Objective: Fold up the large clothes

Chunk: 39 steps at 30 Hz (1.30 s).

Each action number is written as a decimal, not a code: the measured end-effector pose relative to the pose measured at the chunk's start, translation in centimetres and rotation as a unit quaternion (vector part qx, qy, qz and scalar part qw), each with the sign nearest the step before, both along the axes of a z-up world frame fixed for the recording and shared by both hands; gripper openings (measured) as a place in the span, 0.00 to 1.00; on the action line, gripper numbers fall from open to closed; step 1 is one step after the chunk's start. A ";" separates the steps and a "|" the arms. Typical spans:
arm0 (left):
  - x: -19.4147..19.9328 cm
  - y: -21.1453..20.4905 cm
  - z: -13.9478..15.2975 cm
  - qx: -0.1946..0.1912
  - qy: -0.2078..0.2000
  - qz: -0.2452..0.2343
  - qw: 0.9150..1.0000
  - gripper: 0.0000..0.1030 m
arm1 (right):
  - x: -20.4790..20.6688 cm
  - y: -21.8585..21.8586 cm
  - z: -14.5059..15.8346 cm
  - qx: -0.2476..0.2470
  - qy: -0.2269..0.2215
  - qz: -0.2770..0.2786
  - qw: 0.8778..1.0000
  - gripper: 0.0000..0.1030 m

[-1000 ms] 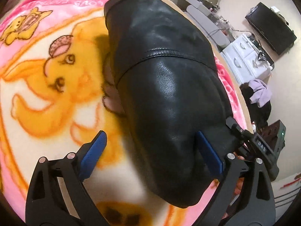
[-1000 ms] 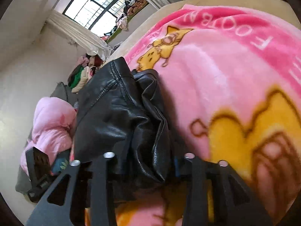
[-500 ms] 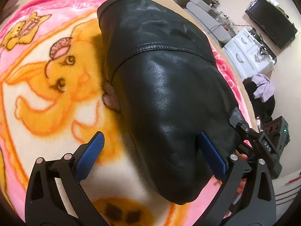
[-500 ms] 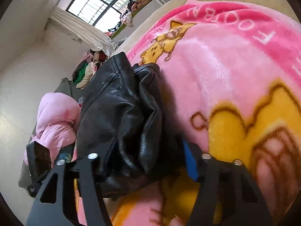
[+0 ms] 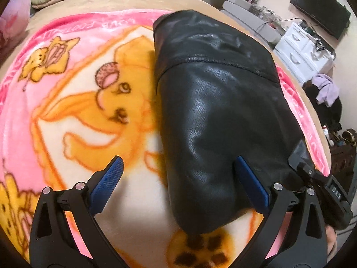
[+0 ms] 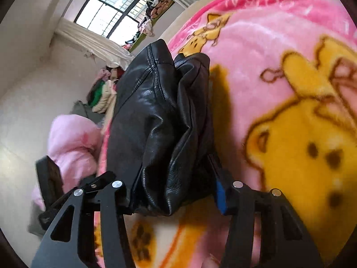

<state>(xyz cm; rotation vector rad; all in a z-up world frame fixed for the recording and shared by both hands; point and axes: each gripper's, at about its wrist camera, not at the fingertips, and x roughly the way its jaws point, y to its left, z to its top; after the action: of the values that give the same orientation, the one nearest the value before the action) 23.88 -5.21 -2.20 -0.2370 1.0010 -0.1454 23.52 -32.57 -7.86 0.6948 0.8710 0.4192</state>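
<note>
A glossy, creased black leather jacket (image 5: 218, 116) lies folded into a thick bundle on a fluffy pink cartoon blanket (image 5: 67, 120), right of its yellow print. The left gripper (image 5: 178, 178) hangs with jaws spread wide; the right gripper (image 6: 176, 192) has jaws opening around the jacket's near end

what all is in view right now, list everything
leather jacket: one, black, folded on the blanket
blanket: one, pink with yellow cartoon animals, spread under the jacket
clothes pile: one, mixed colours, below the window
window: one, dark frame, far wall
drawer unit: one, white, beside the bed
left gripper: one, black, blue pads, jaws open over the jacket's edge
right gripper: one, black, jaws opening, jacket fold between them
</note>
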 end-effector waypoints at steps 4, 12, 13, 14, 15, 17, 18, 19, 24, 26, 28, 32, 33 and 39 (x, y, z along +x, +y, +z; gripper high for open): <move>-0.6 0.0 0.1 -0.012 -0.015 -0.003 1.000 0.91 | 0.1 -2.2 0.6 0.010 0.018 -0.039 0.999 0.92; -0.6 -0.2 0.1 -0.013 -0.027 -0.024 0.999 0.91 | 7.4 -3.9 5.2 -0.040 -0.002 -0.025 0.999 0.92; -0.5 -0.2 0.1 -0.011 -0.027 -0.027 0.999 0.91 | 9.1 -3.3 5.2 -0.045 0.013 -0.015 0.999 0.92; -0.5 -0.2 0.1 -0.009 -0.028 -0.031 0.999 0.91 | 10.6 -2.7 4.9 -0.039 0.028 0.001 0.999 0.92; -0.4 -0.2 0.2 -0.008 -0.029 -0.033 0.999 0.91 | 11.9 -1.9 4.4 -0.041 0.050 0.012 0.998 0.90; -0.3 -0.2 0.1 -0.008 -0.028 -0.036 0.999 0.91 | 14.4 -0.2 3.9 -0.055 0.076 0.024 0.995 0.88; -0.3 -0.3 0.1 -0.008 -0.029 -0.037 0.999 0.91 | 15.1 0.4 3.8 -0.060 0.081 0.035 0.994 0.80; -0.3 -0.3 0.1 -0.006 -0.030 -0.038 0.999 0.91 | 15.6 1.2 4.1 -0.072 0.079 0.042 0.993 0.73; -0.2 -0.2 0.3 -0.002 -0.033 -0.039 0.999 0.91 | 13.8 5.3 8.5 -0.165 -0.051 0.086 0.981 0.21; -0.2 0.1 0.6 0.003 -0.036 -0.037 0.999 0.91 | 12.9 4.3 9.5 -0.084 -0.092 0.089 0.988 0.20; -0.1 0.5 0.4 -0.011 -0.033 -0.035 0.999 0.91 | 13.9 2.8 8.4 -0.023 -0.094 0.089 0.991 0.20; 0.2 0.3 -0.4 -0.014 -0.020 -0.037 0.999 0.91 | 15.4 1.2 3.4 -0.011 -0.037 0.068 0.997 0.19; 0.3 0.2 -0.6 -0.023 -0.016 -0.042 0.999 0.92 | 15.3 0.8 2.7 -0.013 -0.030 0.062 0.998 0.19; 0.2 -0.7 -0.7 -0.030 -0.018 -0.053 0.998 0.92 | 14.3 1.3 1.9 -0.105 -0.035 0.045 0.993 0.29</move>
<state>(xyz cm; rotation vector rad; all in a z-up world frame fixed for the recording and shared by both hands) 24.08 -5.94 -2.95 -0.2354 0.9755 -0.2758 37.79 -31.32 -5.94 0.4461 0.8676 0.4229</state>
